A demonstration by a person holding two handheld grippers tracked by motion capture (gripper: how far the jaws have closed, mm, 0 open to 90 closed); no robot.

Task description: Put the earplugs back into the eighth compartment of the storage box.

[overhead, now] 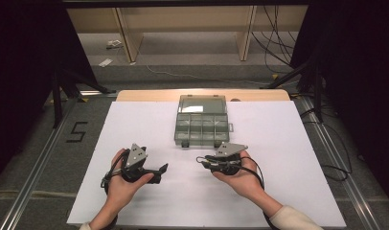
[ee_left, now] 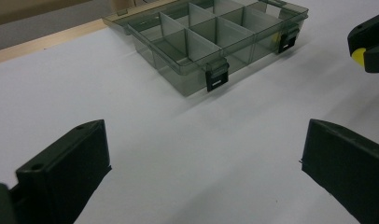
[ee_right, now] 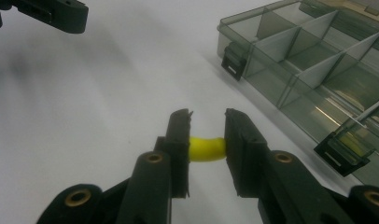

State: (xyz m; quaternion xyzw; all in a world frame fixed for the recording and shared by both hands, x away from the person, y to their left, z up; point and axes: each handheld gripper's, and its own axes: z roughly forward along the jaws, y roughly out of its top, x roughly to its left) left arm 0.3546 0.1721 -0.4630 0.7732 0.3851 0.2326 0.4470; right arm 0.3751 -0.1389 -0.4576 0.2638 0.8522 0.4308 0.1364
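Right gripper (ee_right: 207, 122) clamped on a small yellow piece (ee_right: 206, 148) low over the white sheet (overhead: 149, 129) — pinched between both pads. Left gripper (ee_left: 204, 154) spread wide, empty, just beside it. Farther off — smoky compartment box (overhead: 202, 125), lid open, near the sheet's far edge.

we find the compartment box (overhead: 202, 125) on the table (overhead: 135, 124), toward the far edge, lid back behind it. nearer us, left gripper (overhead: 160, 171) sits left, right gripper (overhead: 202, 162) right, just before the box, a small piece (ee_right: 206, 148) between its jaws.
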